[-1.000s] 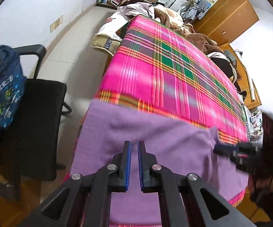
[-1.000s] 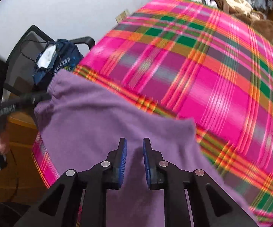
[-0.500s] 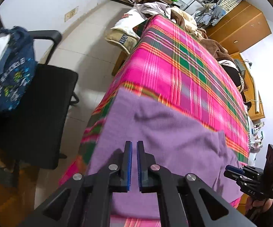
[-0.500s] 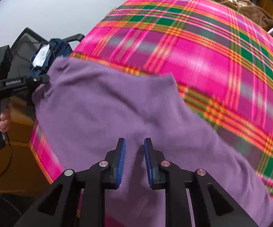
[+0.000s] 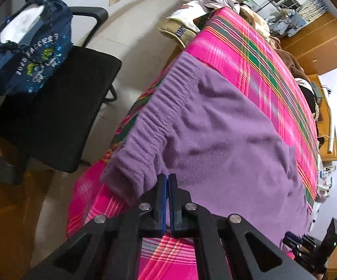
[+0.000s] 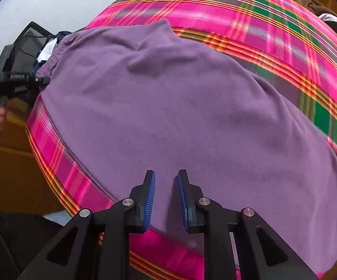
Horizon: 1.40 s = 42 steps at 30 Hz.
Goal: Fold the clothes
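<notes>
Left gripper: the left gripper has its jaws pressed together at the near edge of the purple garment, close to the ribbed waistband; whether cloth is pinched between the pads I cannot tell.
Garment: it lies spread flat on the plaid blanket covering the bed, waistband end overhanging the bed's left edge.
Right gripper: the right gripper hovers with a moderate gap between its jaws, nothing in them, over the garment's near hem.
Doing it well: I'd want both grips on matching corners of the near edge, then a level lift so the fold lands square, not skewed.
Left side clutter: a black office chair with a dark blue bag sits just beside the bed; the hanging waistband could drag toward it.
Far end: piled clothes at the head of the bed are well apart, no obstacle.
Right side: wooden cabinets stand clear of the work.
</notes>
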Available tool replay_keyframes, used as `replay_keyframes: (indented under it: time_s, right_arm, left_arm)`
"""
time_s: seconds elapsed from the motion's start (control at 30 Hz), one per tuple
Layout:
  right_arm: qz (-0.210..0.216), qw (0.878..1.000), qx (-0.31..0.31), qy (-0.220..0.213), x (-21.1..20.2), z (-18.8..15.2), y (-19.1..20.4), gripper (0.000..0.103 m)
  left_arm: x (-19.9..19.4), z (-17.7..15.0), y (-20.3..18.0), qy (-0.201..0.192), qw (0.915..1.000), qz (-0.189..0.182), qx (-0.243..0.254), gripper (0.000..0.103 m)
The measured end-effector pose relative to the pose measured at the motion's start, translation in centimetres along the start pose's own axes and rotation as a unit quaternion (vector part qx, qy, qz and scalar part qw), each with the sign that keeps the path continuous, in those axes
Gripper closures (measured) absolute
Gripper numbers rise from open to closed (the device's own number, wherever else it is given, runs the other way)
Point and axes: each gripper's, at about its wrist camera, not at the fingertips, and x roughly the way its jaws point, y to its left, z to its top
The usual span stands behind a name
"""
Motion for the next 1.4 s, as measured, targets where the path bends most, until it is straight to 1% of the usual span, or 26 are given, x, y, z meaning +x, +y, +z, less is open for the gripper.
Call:
replay_keyframes:
  time_s: [0.07,0.17,0.27,0.3,0.33,0.37,0.4,0.43,0.47,0.53,0.57,0.63,0.67,0.73,0.83,0.9,0.93,0.97,1.03,1.07,1.1,1.13,1.2,1.27,1.3,1.4]
  right_arm:
    - [-0.004,1.0,0.003,-0.005,-0.4,-0.8,-0.3,0.083]
    - [-0.011,1.0,0.007,-0.004,-0.5,-1.8,-0.5,0.079]
    - [-0.01,1.0,0.015,-0.004,-0.4,-2.1,-0.4,0.075]
    - [-0.01,1.0,0.019,-0.003,-0.4,-2.1,-0.4,0.071]
    - [-0.01,1.0,0.024,-0.002,-0.4,-2.0,-0.3,0.066]
    - [-0.009,1.0,0.028,0.0,-0.3,-2.0,-0.1,0.063]
    - [-0.009,0.999,0.032,0.001,-0.2,-1.9,0.1,0.056]
    - [-0.007,0.999,0.034,0.001,-0.2,-1.9,0.3,0.047]
    - [-0.009,0.999,0.04,0.0,-0.1,-1.9,0.6,0.043]
    - [-0.012,0.999,0.052,-0.004,0.1,-1.9,1.2,0.031]
    - [-0.019,0.998,0.062,-0.008,0.2,-2.0,1.5,0.029]
    - [-0.036,0.996,0.077,-0.01,0.5,-1.8,2.1,0.021]
    - [-0.045,0.995,0.084,-0.01,0.6,-1.8,2.3,0.02]
    - [-0.063,0.993,0.101,-0.012,0.9,-1.7,2.8,0.018]
    - [-0.086,0.989,0.118,-0.018,1.1,-1.7,3.3,0.018]
    - [-0.097,0.987,0.128,-0.017,1.8,-1.3,4.2,0.018]
    - [-0.102,0.984,0.144,-0.011,1.6,-1.2,4.2,0.02]
    - [-0.107,0.981,0.16,-0.007,1.5,-1.1,4.1,0.023]
    - [-0.115,0.973,0.198,-0.019,0.6,-1.1,4.1,0.041]
    - [-0.113,0.972,0.204,-0.033,0.1,-1.0,4.4,0.043]
    - [-0.114,0.972,0.199,-0.043,-0.3,-0.8,5.1,0.049]
    - [-0.113,0.974,0.191,-0.046,-0.4,-0.6,5.5,0.059]
    - [-0.102,0.979,0.168,-0.052,-0.2,-0.3,6.9,0.07]
    - [-0.09,0.983,0.153,-0.051,0.0,-0.4,7.3,0.071]
    - [-0.087,0.984,0.148,-0.048,0.1,-0.5,7.3,0.074]
    - [-0.077,0.987,0.136,-0.036,1.3,-0.5,8.4,0.077]
  left_arm:
    - [-0.8,-0.6,-0.6,-0.009,0.9999,0.007,0.007,0.1]
    - [-1.8,-1.1,-1.5,-0.023,0.9996,-0.003,0.018,0.099]
    - [-2.3,-0.8,-1.8,-0.028,0.9992,-0.011,0.026,0.099]
    - [-2.5,-0.6,-1.8,-0.03,0.9991,-0.014,0.028,0.099]
    - [-2.5,-0.3,-1.7,-0.03,0.9989,-0.017,0.031,0.099]
    - [-2.6,0.1,-1.6,-0.03,0.9988,-0.02,0.033,0.099]
    - [-2.6,0.5,-1.5,-0.028,0.9985,-0.026,0.039,0.099]
    - [-2.6,0.9,-1.5,-0.027,0.9981,-0.033,0.045,0.099]
    - [-2.6,1.2,-1.5,-0.025,0.9976,-0.039,0.05,0.099]
    - [-2.3,1.8,-1.5,-0.015,0.9963,-0.049,0.069,0.098]
    - [-1.8,1.9,-1.5,-0.007,0.9953,-0.049,0.083,0.098]
    - [-0.8,1.9,-0.8,0.014,0.9948,-0.049,0.088,0.098]
    - [0.0,1.8,-0.3,0.028,0.9945,-0.049,0.089,0.098]
    - [0.5,1.5,0.7,0.035,0.9931,-0.062,0.093,0.098]
    - [0.7,1.4,1.5,0.045,0.9907,-0.078,0.102,0.098]
    - [0.5,1.5,1.6,0.05,0.9894,-0.078,0.111,0.098]
    - [0.3,1.5,1.6,0.053,0.9887,-0.078,0.116,0.098]
    - [-0.2,1.5,1.3,0.05,0.9878,-0.074,0.128,0.098]
    - [-1.4,1.5,0.6,0.033,0.9857,-0.065,0.152,0.098]
    - [-2.1,1.2,-0.1,0.024,0.9829,-0.064,0.171,0.098]
    - [-2.5,1.0,-0.8,0.02,0.9797,-0.067,0.188,0.098]
    - [-2.6,0.8,-1.8,0.02,0.9755,-0.07,0.208,0.098]
    - [-2.1,0.3,-3.7,0.027,0.9643,-0.071,0.254,0.098]
    - [-0.9,-0.5,-4.8,0.043,0.9571,-0.066,0.279,0.098]
    - [-0.2,-0.9,-5.1,0.054,0.954,-0.063,0.288,0.098]
    - [0.8,-1.5,-4.3,0.068,0.9505,-0.055,0.298,0.098]
